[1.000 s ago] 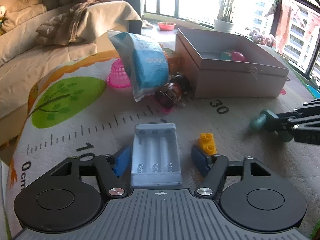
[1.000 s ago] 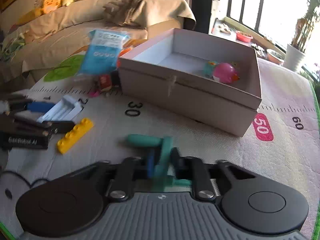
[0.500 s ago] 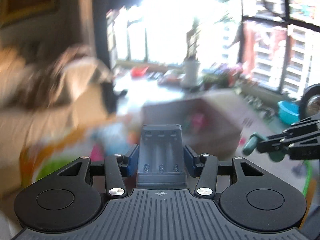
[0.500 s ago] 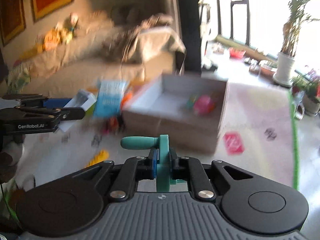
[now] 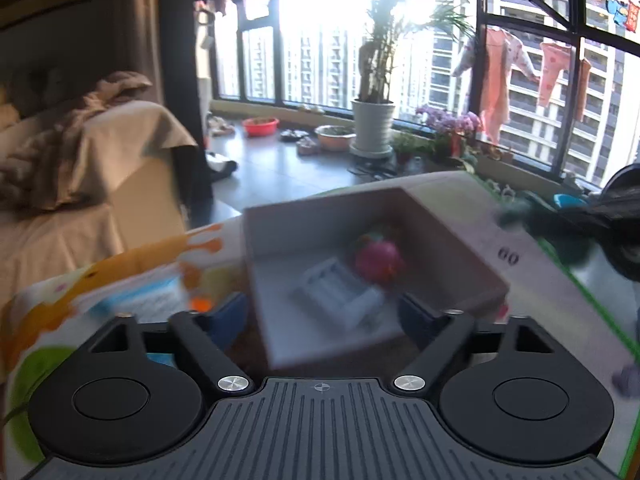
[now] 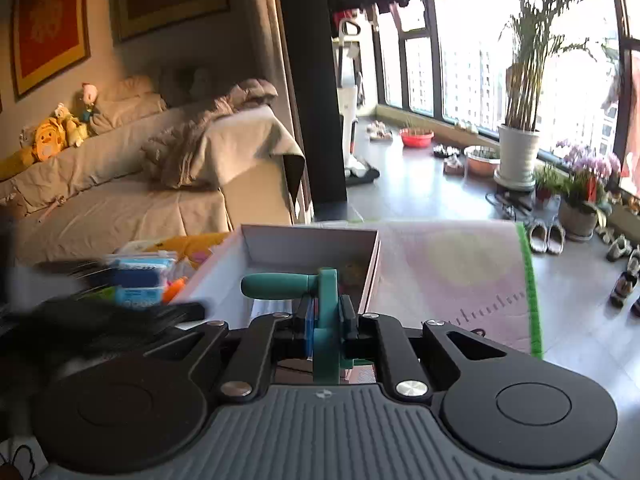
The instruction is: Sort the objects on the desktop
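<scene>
My left gripper [image 5: 320, 320] is open and empty above the near wall of the white box [image 5: 452, 236]. The grey battery holder [image 5: 336, 294] lies blurred inside the box beside a pink ball toy [image 5: 378, 260]. My right gripper [image 6: 326, 326] is shut on a teal handled tool [image 6: 324, 312], held up in front of the box [image 6: 312, 240]. The right gripper shows blurred at the right edge of the left wrist view [image 5: 608, 220]. The left gripper shows as a dark blur at the left of the right wrist view [image 6: 100, 312].
A blue packet [image 6: 140, 280] and small orange and pink toys [image 6: 176, 286] lie on the play mat [image 6: 460, 280] left of the box. A sofa with blankets [image 6: 160, 184] stands behind. Potted plants [image 6: 516, 152] and shoes line the windows.
My left gripper opened and let the battery holder go into the box. My right gripper carried the teal tool up to the box.
</scene>
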